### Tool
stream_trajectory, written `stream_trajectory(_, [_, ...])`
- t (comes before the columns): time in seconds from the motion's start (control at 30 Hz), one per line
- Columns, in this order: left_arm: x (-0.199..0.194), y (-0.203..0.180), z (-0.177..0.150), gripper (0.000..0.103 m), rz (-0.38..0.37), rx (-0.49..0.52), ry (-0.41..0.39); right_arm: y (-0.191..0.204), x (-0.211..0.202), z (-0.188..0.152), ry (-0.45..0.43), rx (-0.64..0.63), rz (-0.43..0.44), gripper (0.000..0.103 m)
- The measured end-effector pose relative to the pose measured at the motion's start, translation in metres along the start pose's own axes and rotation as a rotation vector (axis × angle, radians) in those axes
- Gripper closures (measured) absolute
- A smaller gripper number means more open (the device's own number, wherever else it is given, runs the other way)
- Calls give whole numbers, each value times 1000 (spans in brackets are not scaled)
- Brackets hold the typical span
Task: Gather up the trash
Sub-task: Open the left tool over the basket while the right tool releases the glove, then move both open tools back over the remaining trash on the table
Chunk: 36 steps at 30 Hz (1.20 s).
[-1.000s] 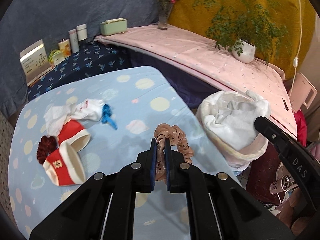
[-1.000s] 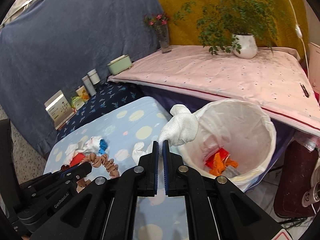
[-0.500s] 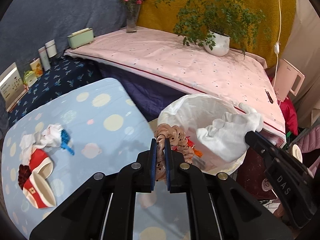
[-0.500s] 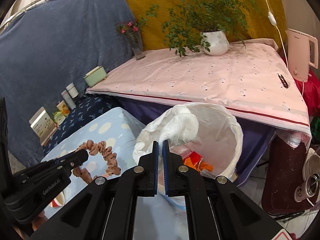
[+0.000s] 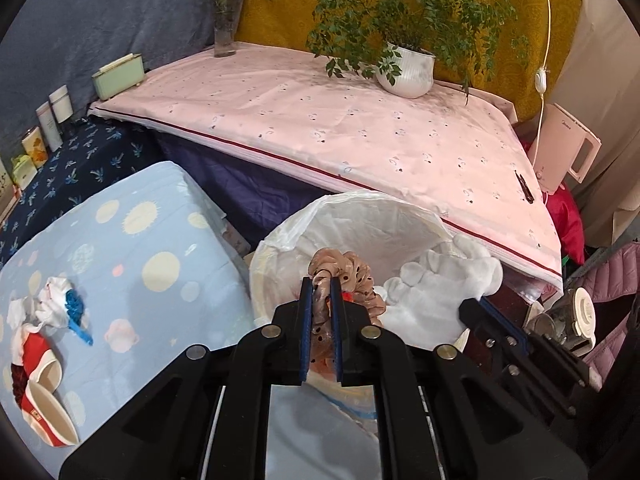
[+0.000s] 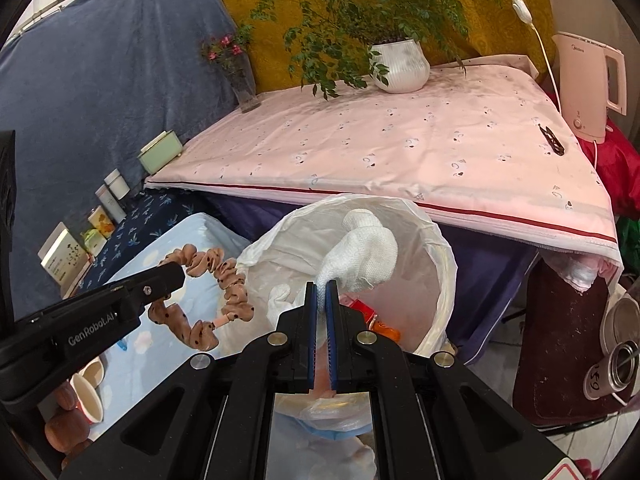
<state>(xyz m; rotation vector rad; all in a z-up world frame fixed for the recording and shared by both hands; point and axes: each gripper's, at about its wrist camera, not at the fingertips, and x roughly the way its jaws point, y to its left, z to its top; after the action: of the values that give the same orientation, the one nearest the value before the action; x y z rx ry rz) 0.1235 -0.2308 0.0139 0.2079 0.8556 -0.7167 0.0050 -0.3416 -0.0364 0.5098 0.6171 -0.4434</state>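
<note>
My left gripper [image 5: 320, 286] is shut on a tan spotted scrunchie [image 5: 352, 276] and holds it over the white-lined trash bin [image 5: 360, 216]. The scrunchie also shows in the right wrist view [image 6: 224, 276], hanging at the bin's left rim. My right gripper [image 6: 322, 290] is shut on a white cloth wad [image 6: 366, 256], held above the bin [image 6: 440, 280]. The wad also shows in the left wrist view [image 5: 436, 284]. Orange and red trash [image 6: 384, 328] lies inside the bin.
On the blue spotted table [image 5: 132, 264] lie red-and-white paper cups [image 5: 44, 392], crumpled white tissue with a blue bit [image 5: 56, 308]. A pink-covered table [image 5: 340, 120] with a potted plant [image 5: 404, 72], vase [image 5: 226, 32] and kettle [image 5: 564, 148] stands behind the bin.
Both grippers have moved right from the blue table to over the bin, carrying the scrunchie and the white wad. Both stay shut.
</note>
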Motion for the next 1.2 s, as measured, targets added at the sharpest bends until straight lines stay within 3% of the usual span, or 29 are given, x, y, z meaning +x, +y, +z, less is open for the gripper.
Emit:
stream_trajectory(0.07, [4, 0, 2, 89, -15, -22, 3, -1, 5, 1, 5, 4, 4, 92])
stream_trajectory(0.13, [7, 1, 4, 64, -13, -38, 6, -2, 7, 2, 1, 14, 0, 88])
stream_trajectory(0.2, [7, 4, 4, 48, 10, -54, -5, -2, 8, 3, 3, 20, 6, 80])
stream_trajectory(0.23, [6, 6, 4, 44, 24, -57, -13, -1, 8, 3, -1, 19, 4, 74])
stream_trajectory(0.6, [-5, 32, -4, 44, 54, -108, -10, 10, 0, -2, -1, 13, 6, 66])
stream_trajectory(0.9, [-29, 57, -21, 44, 96, -151, -26, 44, -14, -9, -2, -41, 40, 64])
stream_trajectory(1.03, [-42, 77, -31, 36, 129, -186, -31, 63, -19, -13, 1, -69, 61, 61])
stream_trajectory(1.2, [-59, 106, -48, 34, 190, -237, -42, 87, -24, -22, 11, -106, 90, 59])
